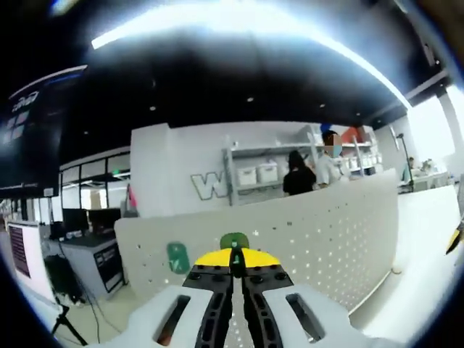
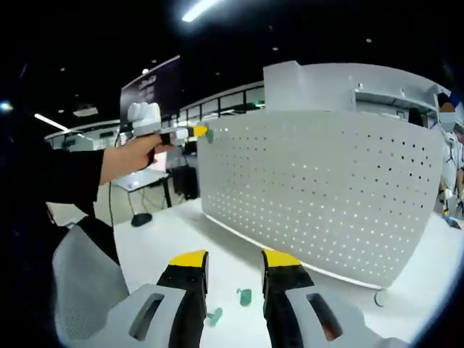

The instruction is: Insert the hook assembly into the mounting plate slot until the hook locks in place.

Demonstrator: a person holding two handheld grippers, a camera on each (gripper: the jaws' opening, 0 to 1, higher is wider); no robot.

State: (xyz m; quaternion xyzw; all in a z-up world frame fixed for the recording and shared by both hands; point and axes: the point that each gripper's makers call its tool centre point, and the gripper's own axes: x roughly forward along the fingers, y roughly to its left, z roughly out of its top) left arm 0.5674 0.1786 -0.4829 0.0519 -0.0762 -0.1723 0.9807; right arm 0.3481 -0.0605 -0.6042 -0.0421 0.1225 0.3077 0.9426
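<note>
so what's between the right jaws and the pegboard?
Right gripper view: bare white table except two small green hooks lying between the open jaws, short of the pegboard.

Left gripper (image 1: 237, 262): white housing, black jaws, yellow tips, black screws behind tips. Right gripper (image 2: 234, 272): same white body, black jaws, yellow tips. Black sleeve (image 2: 69, 174) left of pegboard (image 2: 326, 188).

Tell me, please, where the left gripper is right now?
In the right gripper view, the left gripper is held at the upper left edge of the white pegboard, pressing a green hook there.
</note>
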